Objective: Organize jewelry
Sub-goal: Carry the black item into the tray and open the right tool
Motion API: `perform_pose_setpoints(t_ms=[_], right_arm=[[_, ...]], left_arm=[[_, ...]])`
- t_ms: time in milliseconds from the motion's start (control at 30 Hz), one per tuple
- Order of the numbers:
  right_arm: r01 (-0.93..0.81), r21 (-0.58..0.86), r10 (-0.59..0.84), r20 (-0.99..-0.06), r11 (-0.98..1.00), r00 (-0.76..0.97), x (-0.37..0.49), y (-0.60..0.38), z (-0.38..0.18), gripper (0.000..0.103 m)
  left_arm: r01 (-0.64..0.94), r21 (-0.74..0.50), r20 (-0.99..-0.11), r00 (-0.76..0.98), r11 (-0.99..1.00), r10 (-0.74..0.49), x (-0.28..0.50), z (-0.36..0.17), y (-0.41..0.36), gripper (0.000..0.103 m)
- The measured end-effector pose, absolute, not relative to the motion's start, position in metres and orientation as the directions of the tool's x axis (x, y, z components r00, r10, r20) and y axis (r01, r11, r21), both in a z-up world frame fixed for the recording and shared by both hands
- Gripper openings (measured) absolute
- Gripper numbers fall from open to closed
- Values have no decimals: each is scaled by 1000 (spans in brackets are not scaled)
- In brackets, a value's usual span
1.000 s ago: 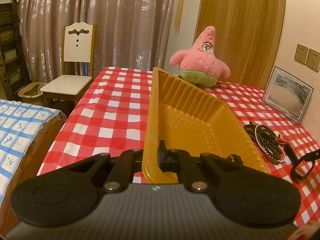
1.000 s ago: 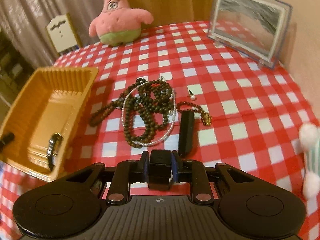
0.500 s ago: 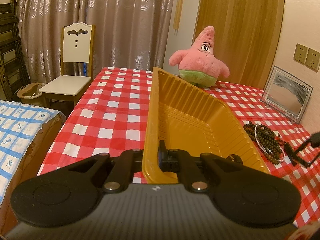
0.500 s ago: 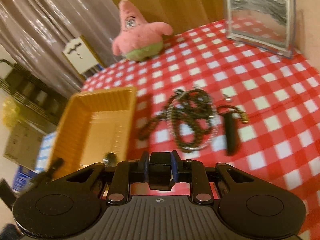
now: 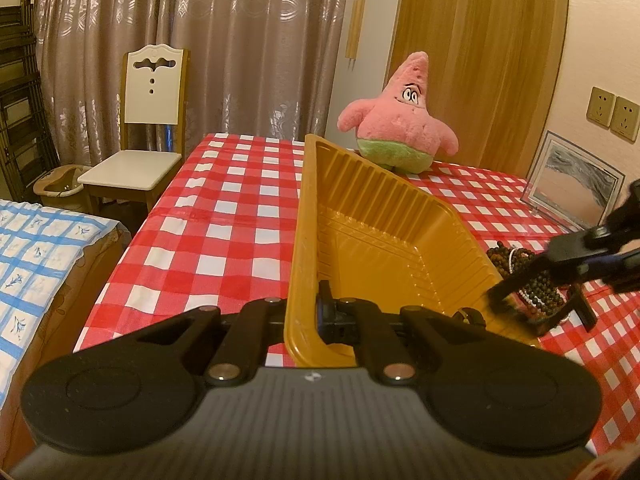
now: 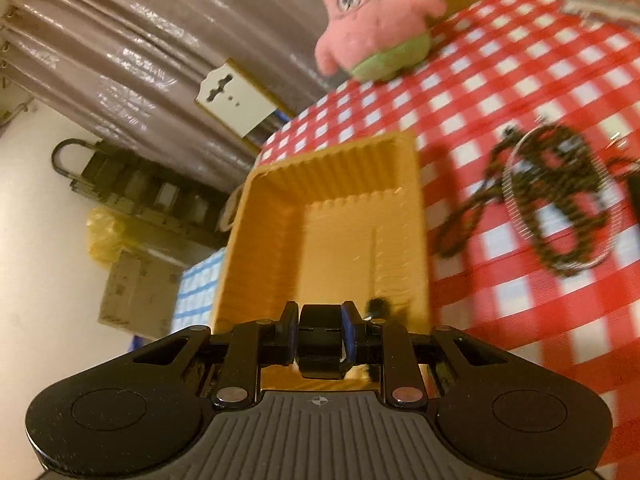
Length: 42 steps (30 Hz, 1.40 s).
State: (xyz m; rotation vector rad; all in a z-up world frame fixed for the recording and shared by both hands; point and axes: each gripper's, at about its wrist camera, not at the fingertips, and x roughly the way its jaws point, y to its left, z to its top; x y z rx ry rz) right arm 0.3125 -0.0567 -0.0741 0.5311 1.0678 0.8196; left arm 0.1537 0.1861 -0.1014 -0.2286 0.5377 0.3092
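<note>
With the left gripper (image 5: 320, 312) staying clamped on the yellow tray's (image 5: 384, 216) near rim, the right gripper (image 6: 320, 340), pinching a small black box (image 6: 322, 336), is swinging from the beaded jewelry (image 6: 560, 200) at right to over the tray, so a drop-in looks next.

Left wrist cam sits low at the yellow tray (image 5: 384, 236) near edge, facing along it toward the plush (image 5: 400, 128) and curtain. Right wrist cam – rolled, blurred – looks down into the same tray (image 6: 332, 216) from close above. Both share tray, plush (image 6: 372, 20), beads (image 5: 532, 276) (image 6: 560, 196) on the bench.
</note>
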Motion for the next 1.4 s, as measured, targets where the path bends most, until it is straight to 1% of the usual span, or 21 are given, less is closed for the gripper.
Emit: perform_pose_setpoints(t_ms=[133,233,300,333,433,500,733,800,833,867,900,933,967,1067,1267,1333,1400], right_arm=[[-302,736,795,-562,607,228,313,-35,-94,23],[-247,766,804,-550,593,227,317,-25,-109,23],[-226,784,815,-537,578,218,320,-20,-119,20],[-223,789,818,-533,573,215,320,-18,-121,2],[-248,789,827,-522,562,210,318,-9,-123,1],[-285,765,816,-543,578,199,316,-3,-123,1],[-400,704,804,-565,587,187,300,-1,-107,3],[-432,675,793,-574,599,204,296,-8,-102,8],[-446,657,785,-579,608,218,294,-13,-98,18],[-456,642,779,-581,616,234,292,-20,-95,36],[-458,632,773,-581,625,254,291,-28,-92,45],[-449,627,767,-579,636,277,289,-38,-90,59],[-438,626,762,-572,645,304,287,-50,-88,64],[-392,624,737,-570,676,363,287,-82,-85,66],[-227,604,632,-630,764,451,294,-154,-92,69],[-193,560,578,-669,805,468,297,-173,-95,69],[-203,523,549,-680,828,487,298,-190,-97,69]], left_arm=[[-346,-133,-533,815,929,227,154,-102,186,5],[-346,-135,-533,815,929,226,154,-102,186,5],[-346,-137,-533,816,928,225,154,-102,187,5],[-344,-138,-533,816,929,224,154,-102,187,5],[-349,-147,-541,812,926,220,153,-104,189,5],[-346,-144,-541,812,927,219,153,-104,189,5],[-348,-153,-542,812,925,216,151,-105,191,5],[-350,-156,-542,812,924,216,151,-105,192,5],[-350,-158,-543,812,923,215,151,-105,193,5],[-351,-159,-543,812,923,215,151,-105,193,5],[-351,-160,-543,812,923,214,151,-105,193,5],[-350,-159,-542,812,923,214,151,-105,193,5],[-349,-158,-542,813,924,215,151,-105,193,5],[-351,-160,-544,812,923,214,151,-105,194,5],[-350,-158,-544,811,923,214,151,-105,193,5],[-350,-158,-543,812,923,215,151,-105,193,5],[-350,-157,-543,812,924,215,151,-105,193,5]])
